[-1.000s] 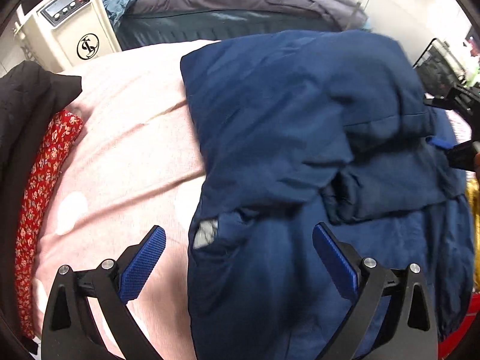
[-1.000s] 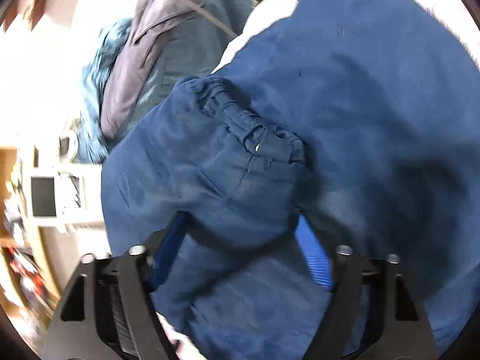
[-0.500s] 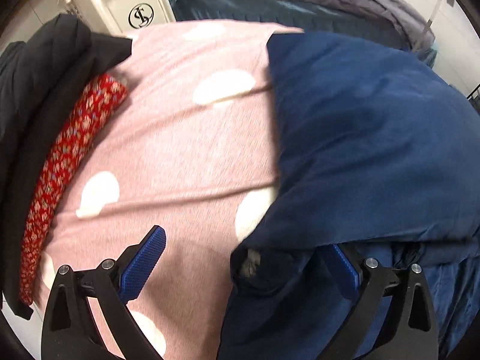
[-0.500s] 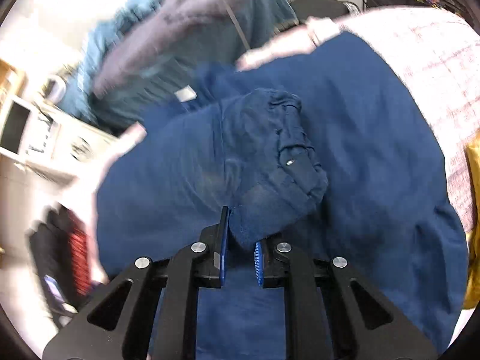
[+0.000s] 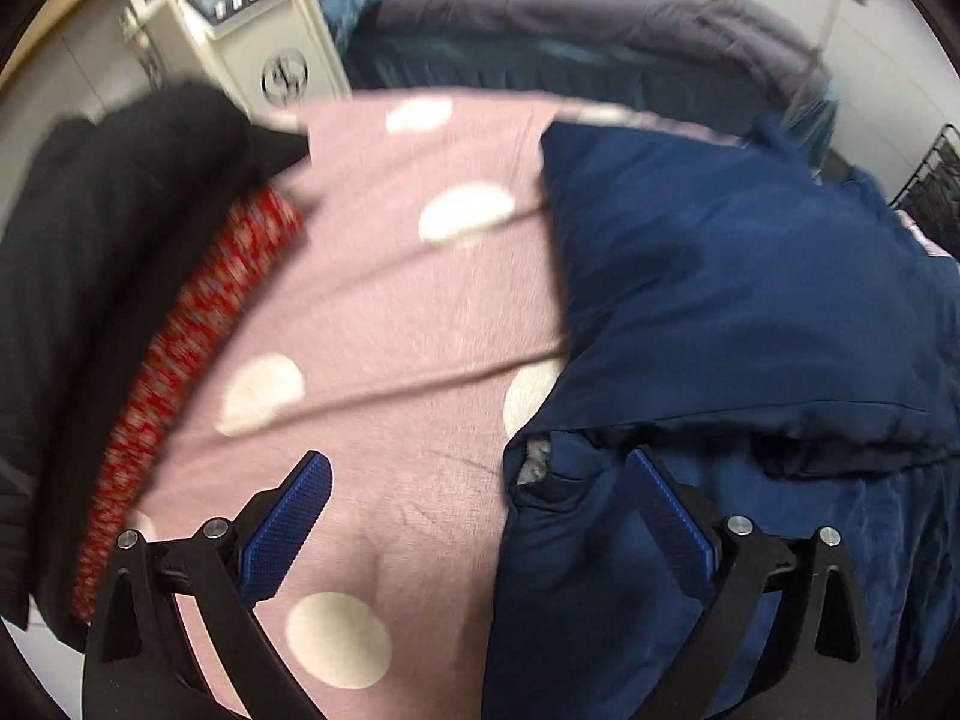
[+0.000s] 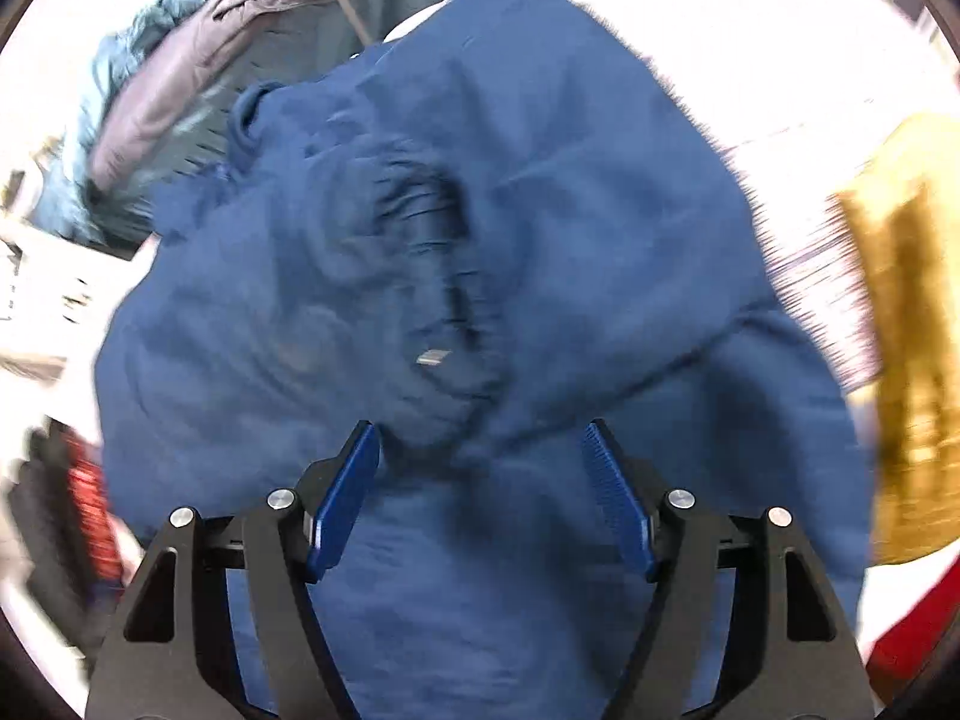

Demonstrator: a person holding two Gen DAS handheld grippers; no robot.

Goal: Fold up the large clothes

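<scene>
A large navy blue jacket (image 5: 750,300) lies partly folded on a pink bedsheet with white dots (image 5: 390,312). In the left wrist view my left gripper (image 5: 480,510) is open, its jaws straddling the jacket's left edge near a grey label (image 5: 536,461). In the right wrist view the jacket (image 6: 540,210) fills the frame, with a gathered sleeve cuff (image 6: 432,276) lying on top. My right gripper (image 6: 480,480) is open just above the cloth, with the cuff ahead of its jaws and nothing held.
A black garment (image 5: 108,252) and a red patterned one (image 5: 198,348) lie at the bed's left edge. A white appliance (image 5: 258,42) and a second bed with grey bedding (image 5: 600,18) stand behind. A yellow garment (image 6: 906,330) lies at the right.
My right gripper was shut on the sleeve cuff half a second ago and has opened, leaving the cuff on the jacket. My left gripper stayed open and shifted slightly.
</scene>
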